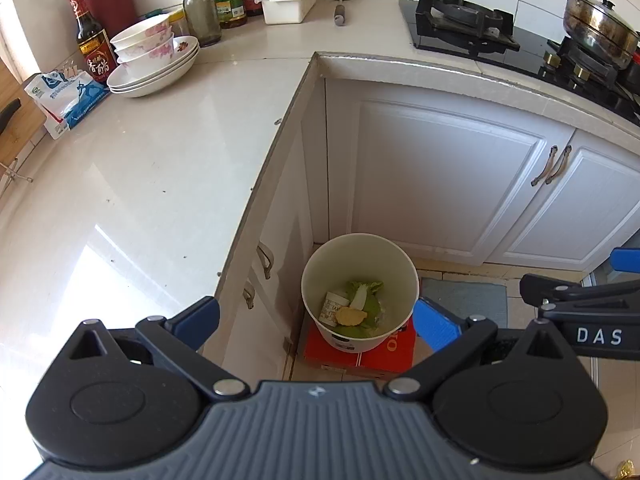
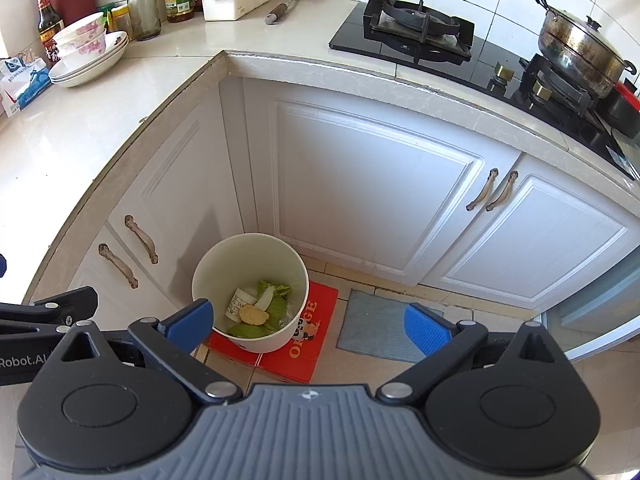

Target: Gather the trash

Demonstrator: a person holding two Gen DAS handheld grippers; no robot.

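Kitchen floor: both grippers [image 1: 316,322] [image 2: 308,324] gape above filled bin [image 1: 394,264].

"DAS" marks the right tool [image 1: 580,308]; "ORANGE" the red box [image 2: 304,344].

The left gripper [image 1: 316,322] is held high above the white bin [image 1: 394,264], tilted down toward it, its jaws spread wide with nothing between them. Its blue fingertips [image 1: 434,326] frame the bin's lower half in the left wrist view, one to each side. The right gripper [image 2: 308,322] hangs at a like height above the bin, just to the right of it, jaws equally wide and empty. Its left blue pad [image 2: 190,322] lies over the bin's near rim. The two grippers sit side by side, near one another, each edging into the other's view.
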